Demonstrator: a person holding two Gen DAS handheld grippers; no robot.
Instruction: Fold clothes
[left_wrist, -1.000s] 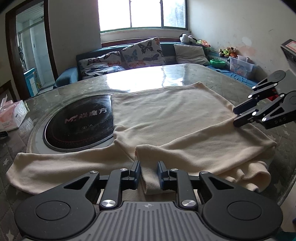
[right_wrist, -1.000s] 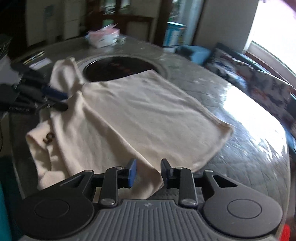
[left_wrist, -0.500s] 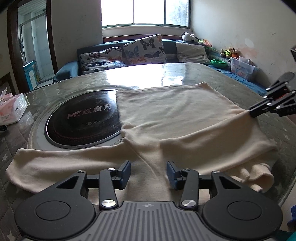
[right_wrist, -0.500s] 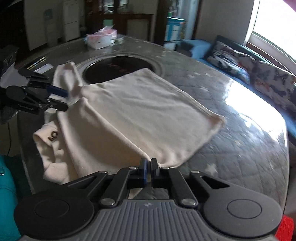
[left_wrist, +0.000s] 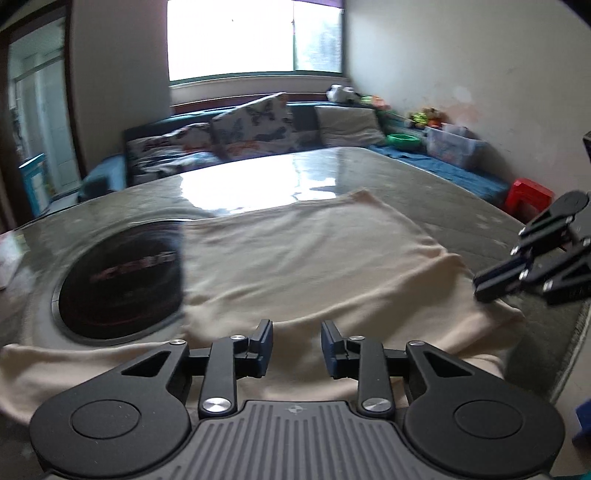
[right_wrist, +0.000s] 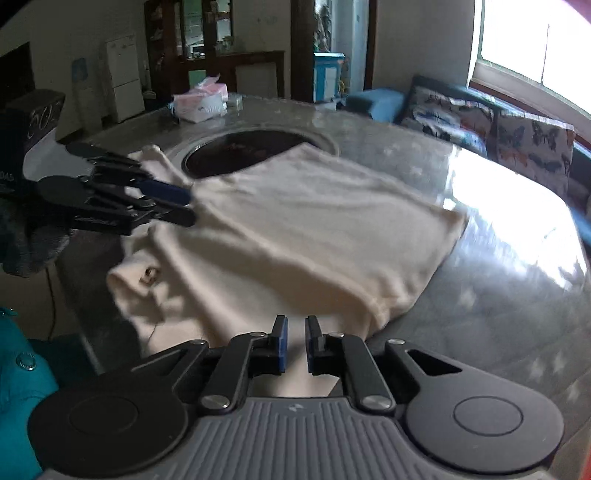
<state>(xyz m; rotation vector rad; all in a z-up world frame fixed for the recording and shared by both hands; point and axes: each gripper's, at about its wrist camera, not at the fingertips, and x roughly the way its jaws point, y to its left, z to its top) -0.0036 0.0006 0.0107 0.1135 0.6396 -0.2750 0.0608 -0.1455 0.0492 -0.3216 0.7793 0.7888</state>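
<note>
**Glossy table, cream garment spread across it**

Daylight from a window glares off the round glass-topped table, where a cream garment lies flat, one edge overlapping the dark round hob set into the tabletop. A sleeve trails toward the near rim. The left gripper hovers over the near fold, jaws spread and empty. The right gripper sits above the garment's corner, jaws slightly apart, holding nothing. A pink tissue pack rests beyond the hob.

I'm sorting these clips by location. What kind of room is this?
Most likely a home living and dining room: a sofa with butterfly cushions under a window, a glass-topped dining table with a built-in cooktop, and a tissue pack.
</note>
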